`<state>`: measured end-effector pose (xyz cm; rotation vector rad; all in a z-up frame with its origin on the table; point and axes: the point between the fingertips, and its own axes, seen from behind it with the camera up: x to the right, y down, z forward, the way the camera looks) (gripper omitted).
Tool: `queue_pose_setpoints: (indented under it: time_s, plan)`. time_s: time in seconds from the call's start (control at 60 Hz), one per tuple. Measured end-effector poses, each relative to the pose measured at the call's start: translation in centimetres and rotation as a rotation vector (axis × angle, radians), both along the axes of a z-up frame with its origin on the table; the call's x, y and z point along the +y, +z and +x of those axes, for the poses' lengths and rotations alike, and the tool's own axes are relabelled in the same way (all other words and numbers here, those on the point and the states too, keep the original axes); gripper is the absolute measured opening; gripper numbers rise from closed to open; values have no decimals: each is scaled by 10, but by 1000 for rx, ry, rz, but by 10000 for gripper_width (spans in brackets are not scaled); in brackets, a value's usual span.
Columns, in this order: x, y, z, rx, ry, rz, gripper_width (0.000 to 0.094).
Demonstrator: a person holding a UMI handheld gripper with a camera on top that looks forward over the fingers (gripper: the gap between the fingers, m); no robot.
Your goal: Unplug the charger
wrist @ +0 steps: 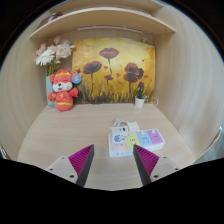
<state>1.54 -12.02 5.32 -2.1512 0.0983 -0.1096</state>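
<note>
Charger and power strip (133, 139) blur together, can't tell plug from socket; strip's near edge hides behind the magenta pads (147, 160).

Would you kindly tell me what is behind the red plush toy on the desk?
Behind the toy stands a bunch of pale flowers against the wooden wall. The toy hides whatever holds the flowers. The gripper is open, well short of it.

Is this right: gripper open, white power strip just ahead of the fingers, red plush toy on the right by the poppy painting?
Not quite: the gripper view shows the red plush toy left of the poppy painting. The gripper is open, white power strip just ahead of it.
</note>
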Motion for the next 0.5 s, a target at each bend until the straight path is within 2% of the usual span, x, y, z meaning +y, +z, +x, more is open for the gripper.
queue_pose_setpoints:
  time_s: [0.083,0.15,0.2,0.233,0.25,0.35,0.5]
  plan:
    - [19,2,10,7,-1,16,746]
    - [65,-9,22,21,21,38,633]
    - [71,-15,23,29,25,32,486]
    - [70,-23,21,37,40,16,335]
    - [74,-19,18,51,63,24,317]
    - [76,-17,18,33,80,44,251]
    - [74,-19,24,-4,37,18,166]
